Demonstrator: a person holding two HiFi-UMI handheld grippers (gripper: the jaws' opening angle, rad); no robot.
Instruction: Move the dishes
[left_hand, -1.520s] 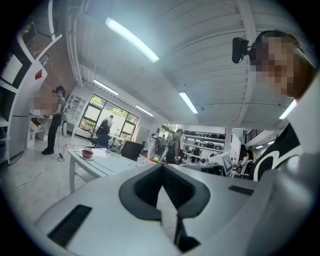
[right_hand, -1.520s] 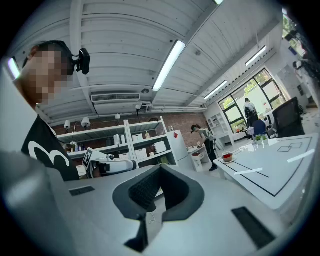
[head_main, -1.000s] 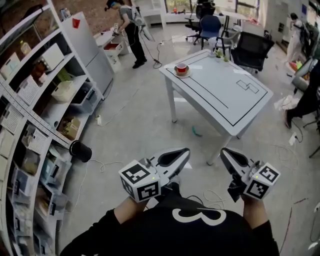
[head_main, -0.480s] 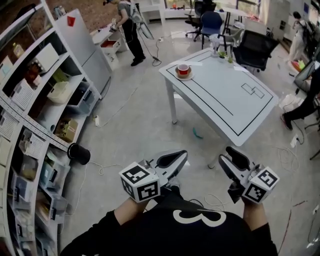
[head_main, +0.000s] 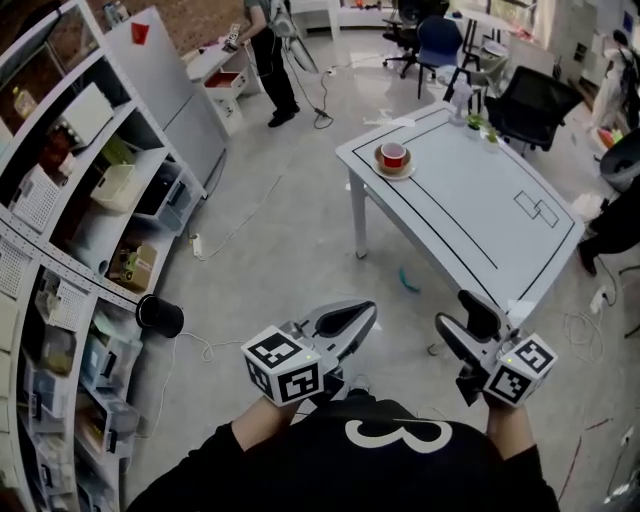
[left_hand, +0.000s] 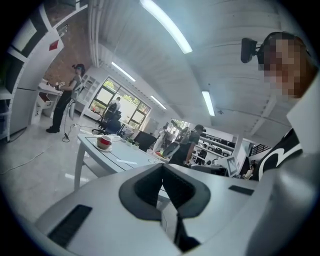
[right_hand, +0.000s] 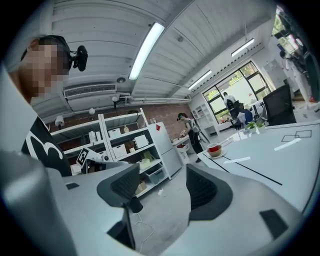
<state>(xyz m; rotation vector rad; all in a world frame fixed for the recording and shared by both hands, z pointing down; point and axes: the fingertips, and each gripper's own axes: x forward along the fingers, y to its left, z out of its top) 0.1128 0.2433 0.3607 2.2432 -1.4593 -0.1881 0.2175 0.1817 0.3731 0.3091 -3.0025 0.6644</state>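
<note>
Two grippers sit low in the head view, both over the floor and well apart from the table. Left gripper, lower centre, has its jaws pressed together with nothing between them. Right gripper, lower right, has jaws that have just been opening and stand wide apart, empty; in the right gripper view only floor and shelf show through the gap. Red cup stands upright on a saucer near the left corner of the table, upper centre of frame, inside the black line marked on the top. Small plants sit at the table's far corner. Shelf fills the left edge, with a black cylinder just beside it. Teal scrap lies on the floor under the table. Person stands at top, office chair upper right.
</note>
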